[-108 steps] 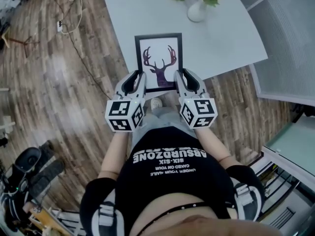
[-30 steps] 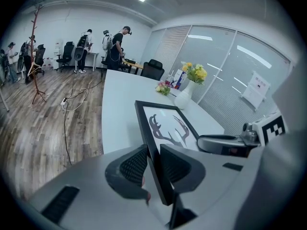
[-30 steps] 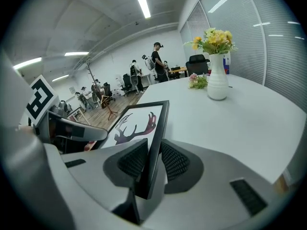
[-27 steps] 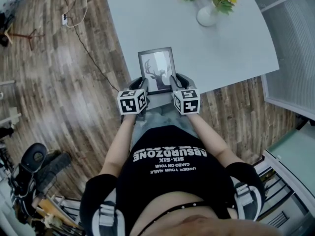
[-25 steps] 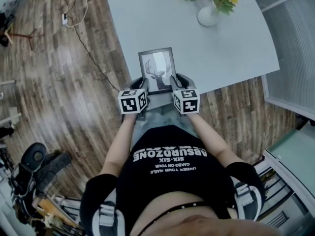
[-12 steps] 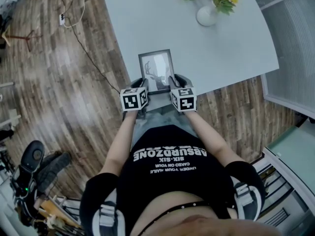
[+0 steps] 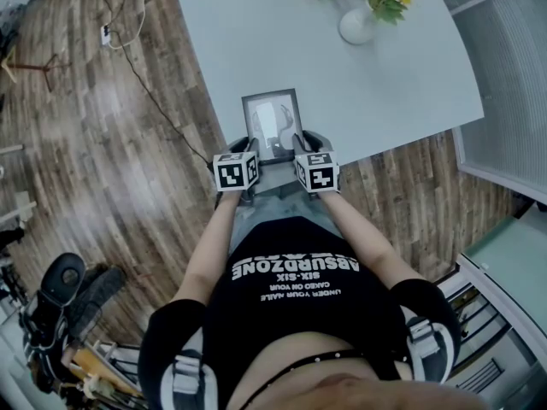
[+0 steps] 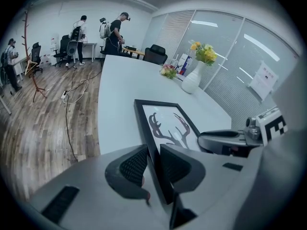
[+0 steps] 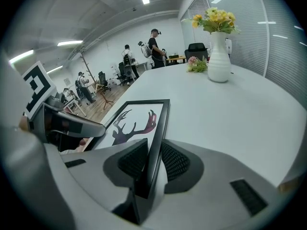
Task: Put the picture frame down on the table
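A black picture frame (image 7: pixel 273 124) with a stag print hangs low over the near edge of the pale grey table (image 7: pixel 410 84), tilted, its far edge lowest. My left gripper (image 7: pixel 242 147) is shut on the frame's left rail, which shows pinched between the ribbed pads in the left gripper view (image 8: pixel 153 163). My right gripper (image 7: pixel 306 143) is shut on the right rail, equally clamped in the right gripper view (image 9: pixel 152 162). The print (image 8: pixel 169 126) (image 9: pixel 133 123) faces up. Whether the frame touches the table I cannot tell.
A white vase of yellow flowers (image 7: pixel 357 22) (image 8: pixel 192 80) (image 9: pixel 219 60) stands at the table's far side, with a small posy (image 8: pixel 169 71) beside it. A cable (image 7: pixel 128 49) trails over the wooden floor at left. Several people stand far back (image 8: pixel 115 30).
Both grippers and the frame have sunk together toward the table since the earlier frames. The grip on both rails is unchanged.
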`<state>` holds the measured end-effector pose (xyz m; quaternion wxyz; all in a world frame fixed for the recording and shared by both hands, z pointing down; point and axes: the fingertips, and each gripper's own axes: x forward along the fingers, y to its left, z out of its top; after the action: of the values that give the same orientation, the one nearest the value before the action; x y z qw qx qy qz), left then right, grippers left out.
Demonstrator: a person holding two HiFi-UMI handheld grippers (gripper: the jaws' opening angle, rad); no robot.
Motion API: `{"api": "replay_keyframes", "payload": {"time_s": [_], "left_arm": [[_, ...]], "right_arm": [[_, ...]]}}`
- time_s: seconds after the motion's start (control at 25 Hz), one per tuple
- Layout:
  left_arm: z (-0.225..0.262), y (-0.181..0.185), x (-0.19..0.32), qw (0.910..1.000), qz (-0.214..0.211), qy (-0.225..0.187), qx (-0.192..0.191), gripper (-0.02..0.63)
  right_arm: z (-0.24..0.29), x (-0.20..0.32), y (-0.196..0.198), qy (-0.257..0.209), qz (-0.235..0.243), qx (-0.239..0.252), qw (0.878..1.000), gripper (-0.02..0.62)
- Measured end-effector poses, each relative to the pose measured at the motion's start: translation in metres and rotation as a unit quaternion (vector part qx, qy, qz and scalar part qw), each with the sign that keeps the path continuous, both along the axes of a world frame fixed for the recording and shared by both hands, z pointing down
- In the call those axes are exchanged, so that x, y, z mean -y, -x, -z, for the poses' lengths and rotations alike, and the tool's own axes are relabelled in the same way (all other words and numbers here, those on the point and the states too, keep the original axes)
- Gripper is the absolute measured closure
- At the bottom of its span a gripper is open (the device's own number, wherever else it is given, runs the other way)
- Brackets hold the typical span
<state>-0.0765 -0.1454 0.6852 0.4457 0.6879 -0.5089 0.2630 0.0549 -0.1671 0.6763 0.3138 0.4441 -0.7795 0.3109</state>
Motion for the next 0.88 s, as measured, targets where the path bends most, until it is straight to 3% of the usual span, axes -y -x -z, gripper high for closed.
{"api": "replay_keyframes", "payload": {"time_s": [0.36,0.64,0.76,0.88], "left_arm": [[-0.011,0.000,-0.002,0.9999,-0.007,0.007,0.011,0.511],[-0.009,-0.006,-0.006,0.9987,-0.041,0.008,0.029,0.511],[-0.003,-0.004,-0.005,0.9965,-0.066,0.000,0.053,0.509],[0.015,-0.001,0.003,0.9956,-0.065,-0.024,0.064,0.509]], "right_arm": [[-0.008,-0.002,0.001,-0.008,0.010,-0.013,1.000,0.489],[-0.003,-0.006,-0.001,-0.010,0.022,0.002,1.000,0.489],[0.009,-0.002,-0.002,-0.027,0.027,0.008,0.999,0.459],[0.024,0.003,-0.008,-0.042,0.016,0.016,0.999,0.460]]}}
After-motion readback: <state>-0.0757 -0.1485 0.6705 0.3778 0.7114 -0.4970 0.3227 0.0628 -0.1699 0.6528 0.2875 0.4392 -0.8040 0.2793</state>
